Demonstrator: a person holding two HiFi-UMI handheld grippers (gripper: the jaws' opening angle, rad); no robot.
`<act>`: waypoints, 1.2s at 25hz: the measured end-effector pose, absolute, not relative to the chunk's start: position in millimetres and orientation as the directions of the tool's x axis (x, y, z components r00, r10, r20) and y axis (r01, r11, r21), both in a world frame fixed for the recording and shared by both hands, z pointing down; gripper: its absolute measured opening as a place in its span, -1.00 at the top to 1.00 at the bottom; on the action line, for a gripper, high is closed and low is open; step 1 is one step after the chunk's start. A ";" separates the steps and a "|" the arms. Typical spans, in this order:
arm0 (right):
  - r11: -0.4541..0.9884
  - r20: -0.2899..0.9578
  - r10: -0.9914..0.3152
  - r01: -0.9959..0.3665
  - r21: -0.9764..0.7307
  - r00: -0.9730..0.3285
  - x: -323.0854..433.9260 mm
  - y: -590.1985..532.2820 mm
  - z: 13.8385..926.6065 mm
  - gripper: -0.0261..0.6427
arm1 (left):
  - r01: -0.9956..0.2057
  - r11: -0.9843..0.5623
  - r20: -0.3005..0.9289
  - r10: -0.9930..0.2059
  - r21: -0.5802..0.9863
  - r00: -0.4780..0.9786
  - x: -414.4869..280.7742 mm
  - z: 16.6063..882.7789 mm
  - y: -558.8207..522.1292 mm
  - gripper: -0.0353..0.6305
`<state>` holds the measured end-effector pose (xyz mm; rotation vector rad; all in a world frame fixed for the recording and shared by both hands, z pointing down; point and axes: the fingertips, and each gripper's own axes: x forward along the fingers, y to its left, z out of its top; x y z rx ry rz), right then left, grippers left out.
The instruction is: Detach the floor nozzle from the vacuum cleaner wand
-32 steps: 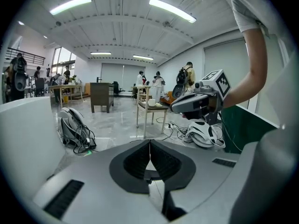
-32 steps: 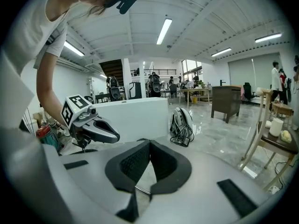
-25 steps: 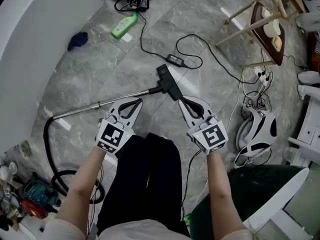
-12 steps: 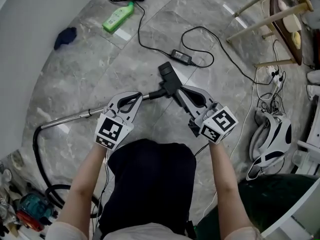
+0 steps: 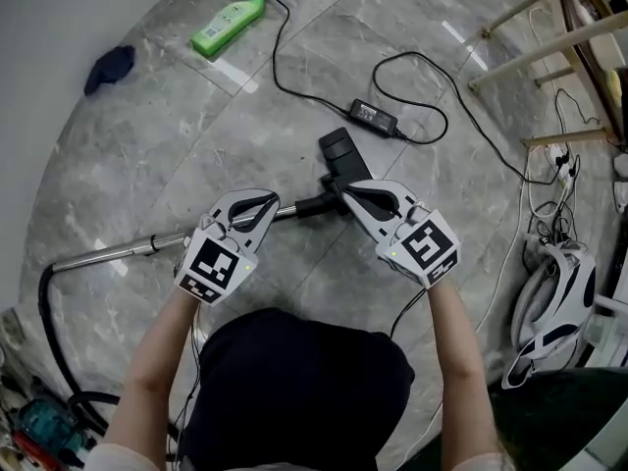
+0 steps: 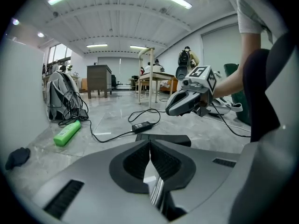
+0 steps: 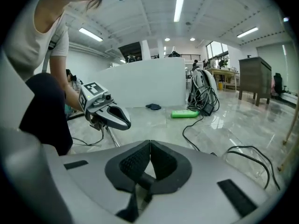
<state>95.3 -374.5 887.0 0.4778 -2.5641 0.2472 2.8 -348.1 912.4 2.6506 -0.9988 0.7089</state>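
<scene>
Two grippers, left (image 5: 265, 202) and right (image 5: 349, 188), jaws pressed together, gripping nothing. Shiny round metal wand (image 5: 118, 250) beneath left jaws; flat black floor nozzle (image 5: 340, 152) just beyond right jaws. Polished marble floor (image 5: 196, 135) open ahead.

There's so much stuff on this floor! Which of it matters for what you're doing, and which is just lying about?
For the job: floor nozzle, metal wand, black hose, left gripper, right gripper.

Just lying about: green bottle, charger with its cable, blue cloth.
</scene>
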 end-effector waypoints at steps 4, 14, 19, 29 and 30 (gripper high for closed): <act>0.933 0.505 -0.278 -0.354 -0.059 -0.817 85.2 -378.3 902.7 0.88 | -0.665 -0.745 0.507 -0.559 0.039 0.656 1.0 924.3 -347.8 0.86; 0.970 0.834 -0.119 0.118 0.214 -0.540 76.1 -335.8 985.0 0.20 | -0.439 -0.896 0.761 -0.328 -0.064 0.559 6.4 1000.1 -308.0 0.06; 0.905 0.898 -0.171 0.296 0.306 -0.405 77.4 -327.1 1021.6 0.21 | -0.352 -0.921 0.887 -0.295 -0.166 0.354 -6.8 1047.9 -302.0 0.06; 0.840 0.916 -0.285 0.387 0.381 -0.284 78.8 -334.1 1052.7 0.34 | -0.309 -0.917 0.891 -0.345 -0.253 0.295 -7.3 1056.8 -295.7 0.43; 0.843 0.912 -0.288 0.374 0.386 -0.293 79.4 -333.8 1050.0 0.34 | -0.319 -0.914 0.883 -0.351 -0.250 0.313 -6.7 1052.6 -295.2 0.43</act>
